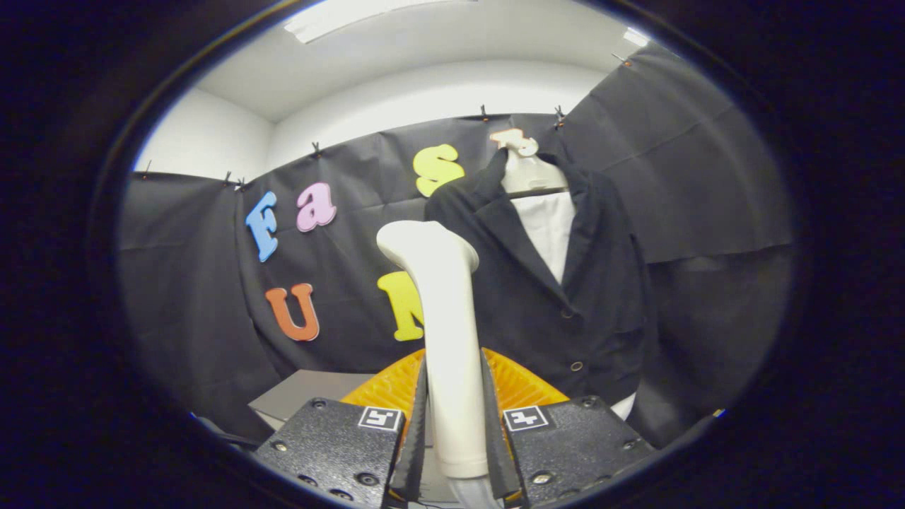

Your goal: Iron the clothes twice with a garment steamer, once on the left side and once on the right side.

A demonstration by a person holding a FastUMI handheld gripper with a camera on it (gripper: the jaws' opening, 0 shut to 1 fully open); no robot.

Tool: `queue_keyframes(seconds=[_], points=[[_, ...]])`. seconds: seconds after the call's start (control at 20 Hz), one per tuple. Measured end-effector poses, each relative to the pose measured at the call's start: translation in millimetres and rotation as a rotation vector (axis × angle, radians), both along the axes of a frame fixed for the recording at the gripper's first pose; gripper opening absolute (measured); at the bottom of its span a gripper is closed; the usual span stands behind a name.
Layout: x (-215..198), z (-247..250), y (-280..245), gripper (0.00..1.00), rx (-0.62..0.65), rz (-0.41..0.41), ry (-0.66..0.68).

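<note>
now | claw (pixel 456 424) clamps upright steamer (pixel 442 332) | head seemingly faces jacket (pixel 558 283)

A white garment steamer (pixel 444 332) is held upright between the gripper (pixel 454 424) fingers, its head beside a dark jacket (pixel 565 283) hung over a white shirt (pixel 551 226).

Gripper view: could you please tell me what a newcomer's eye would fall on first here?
First comes the tall white plastic garment steamer, standing upright between the fingers of the gripper, which are shut on its handle. Just beyond it, a dark buttoned jacket hangs over a white shirt on a pale mannequin torso. An orange ribbed basket sits low, just behind the fingers.
</note>
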State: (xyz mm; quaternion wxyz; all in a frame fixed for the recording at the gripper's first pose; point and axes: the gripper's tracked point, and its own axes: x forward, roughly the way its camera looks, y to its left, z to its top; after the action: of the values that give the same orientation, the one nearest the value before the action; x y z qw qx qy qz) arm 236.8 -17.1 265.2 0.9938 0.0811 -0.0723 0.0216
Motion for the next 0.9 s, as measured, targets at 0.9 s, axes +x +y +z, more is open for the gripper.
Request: queue_keyframes(seconds=[0.9], points=[[87, -28, -95, 0.39, 0.052, -0.071, 0.057]])
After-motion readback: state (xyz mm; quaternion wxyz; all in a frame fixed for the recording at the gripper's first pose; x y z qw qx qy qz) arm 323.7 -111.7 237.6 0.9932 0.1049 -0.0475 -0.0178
